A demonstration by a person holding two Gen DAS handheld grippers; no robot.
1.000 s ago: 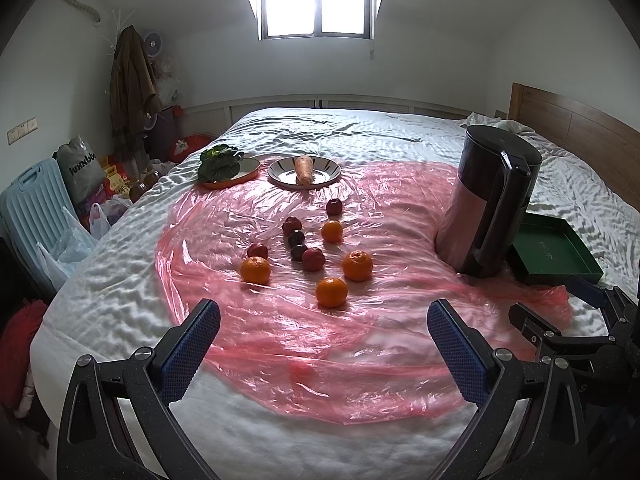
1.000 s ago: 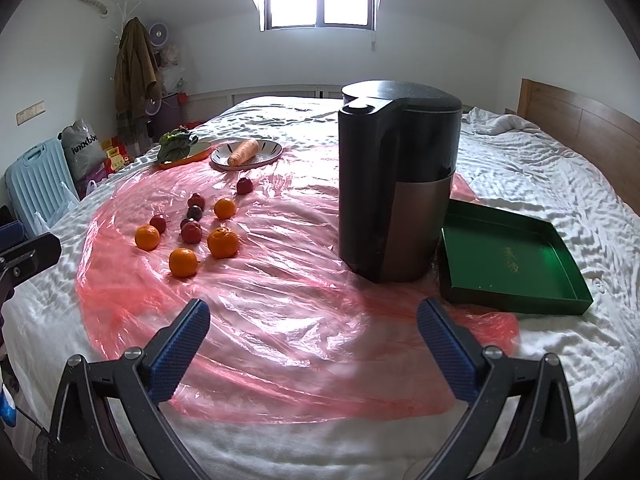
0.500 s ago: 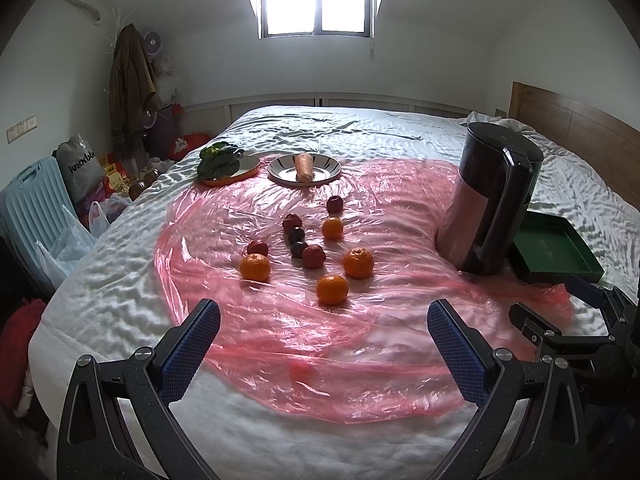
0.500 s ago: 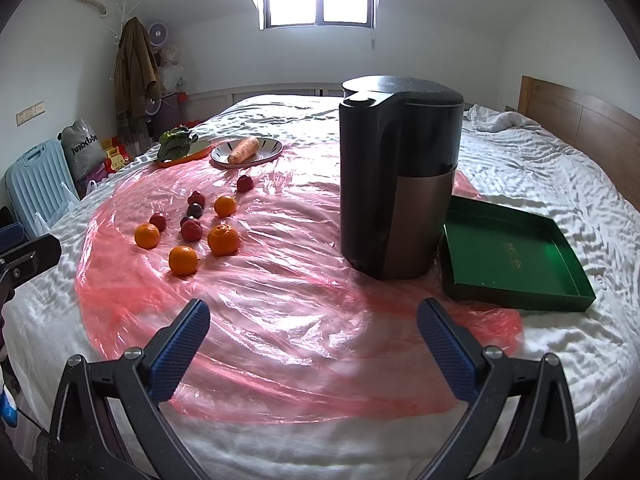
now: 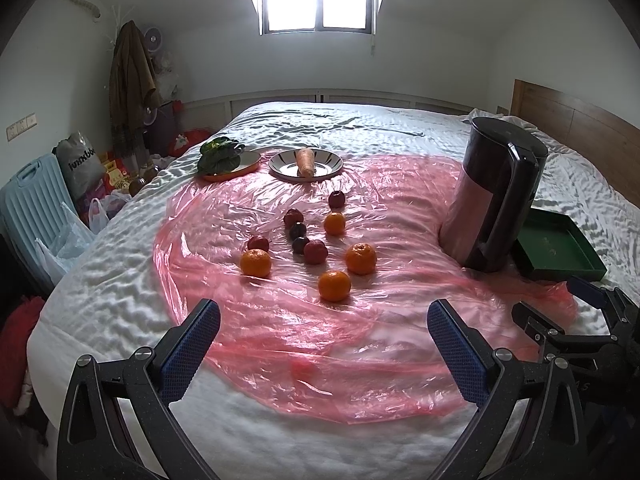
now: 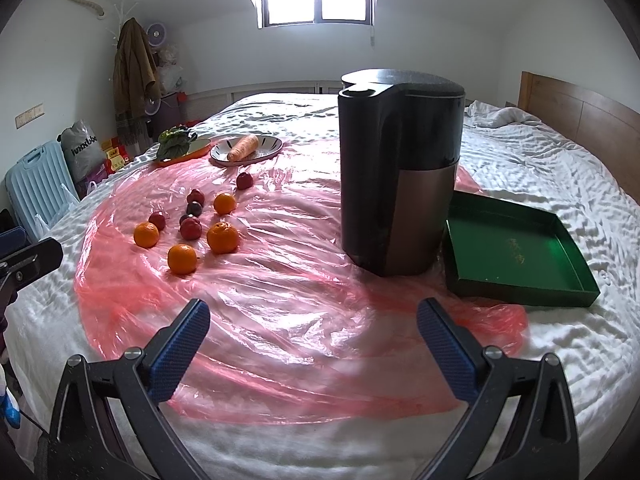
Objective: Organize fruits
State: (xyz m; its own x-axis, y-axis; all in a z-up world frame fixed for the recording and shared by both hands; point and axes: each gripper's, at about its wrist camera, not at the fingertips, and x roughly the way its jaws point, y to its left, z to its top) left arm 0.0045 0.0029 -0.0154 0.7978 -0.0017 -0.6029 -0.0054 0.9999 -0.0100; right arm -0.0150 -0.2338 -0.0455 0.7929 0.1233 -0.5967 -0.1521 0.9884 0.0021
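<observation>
Still | left gripper, right gripper fingers spread | oranges unmoved

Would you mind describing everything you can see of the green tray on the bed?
The green tray is a shallow, square, dark green box or lid with low upright walls and a faint gold mark on its floor. It looks like stiff card, and it is empty. It lies flat on the white bedding, its near left corner on the edge of the pink plastic sheet, right beside the dark kettle; whether they touch is unclear. Neither gripper is near it.
</observation>
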